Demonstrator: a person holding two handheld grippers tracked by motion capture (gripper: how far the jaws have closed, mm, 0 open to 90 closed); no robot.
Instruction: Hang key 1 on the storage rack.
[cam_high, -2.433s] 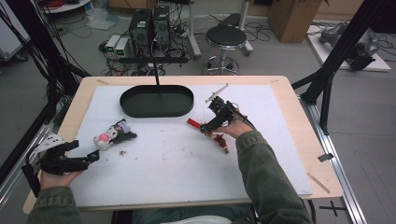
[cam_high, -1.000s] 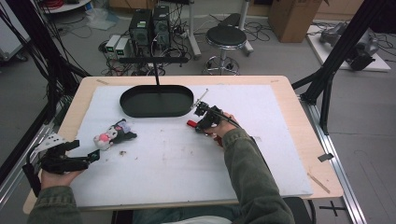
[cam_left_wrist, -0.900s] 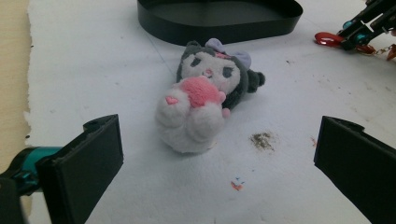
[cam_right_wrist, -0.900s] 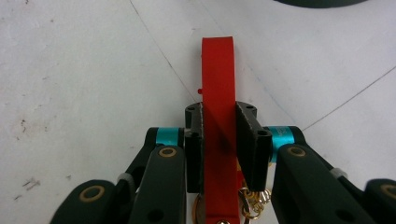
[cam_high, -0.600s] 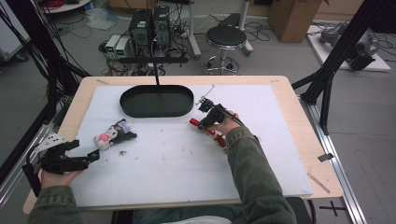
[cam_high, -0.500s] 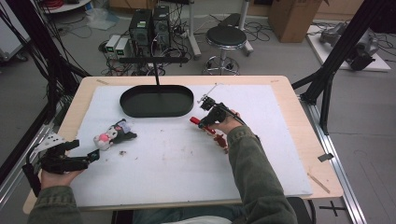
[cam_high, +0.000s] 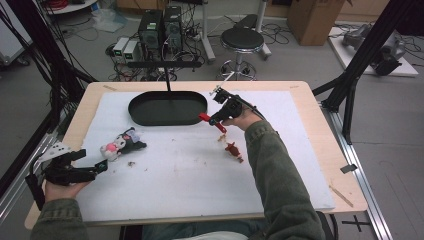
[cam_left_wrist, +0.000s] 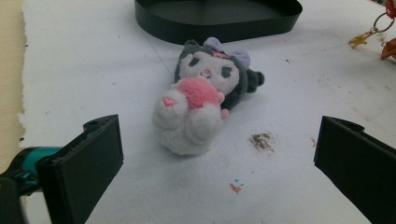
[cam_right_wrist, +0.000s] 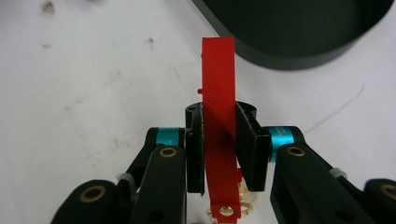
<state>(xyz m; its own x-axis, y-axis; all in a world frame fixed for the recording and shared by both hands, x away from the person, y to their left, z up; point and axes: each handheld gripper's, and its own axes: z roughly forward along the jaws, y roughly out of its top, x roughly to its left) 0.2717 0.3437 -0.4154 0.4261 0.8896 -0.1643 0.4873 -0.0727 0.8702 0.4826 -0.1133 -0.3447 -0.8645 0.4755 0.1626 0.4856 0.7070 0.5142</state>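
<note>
— Grippers first: what does each one have?
— Right gripper (cam_right_wrist: 219, 144) is clenched on a red strap (cam_right_wrist: 218, 116), held just off the right end of the black oval tray (cam_high: 167, 107). A gold ring hangs at the strap's lower end.
— And the left?
— Left gripper (cam_high: 95, 170) rests with jaws spread wide, grasping nothing, well in front of the tray's left end.
— Anything between it and the tray?
— Plush toy (cam_left_wrist: 203, 93), black, white and pink, lying on the white mat (cam_high: 175, 175). A small red charm (cam_high: 231, 149) lies in front of the tray's right end.
</note>
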